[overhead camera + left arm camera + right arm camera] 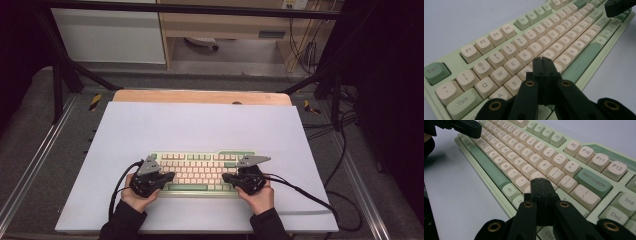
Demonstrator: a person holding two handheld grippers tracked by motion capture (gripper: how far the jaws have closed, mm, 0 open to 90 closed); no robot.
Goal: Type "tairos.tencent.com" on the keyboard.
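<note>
Behind shut jaws, keyboard (pixel 524 47) keys (hidden)

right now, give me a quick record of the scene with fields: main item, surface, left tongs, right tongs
main item: pale green keyboard with cream keycaps, lying flat near the person's edge
surface: white sheet over a wooden table
left tongs: jaws shut, nothing between them, tips over the letter keys at the keyboard's left half
right tongs: jaws shut, empty, tips over the keys near the green Backspace key
contact with keys: cannot tell
</note>
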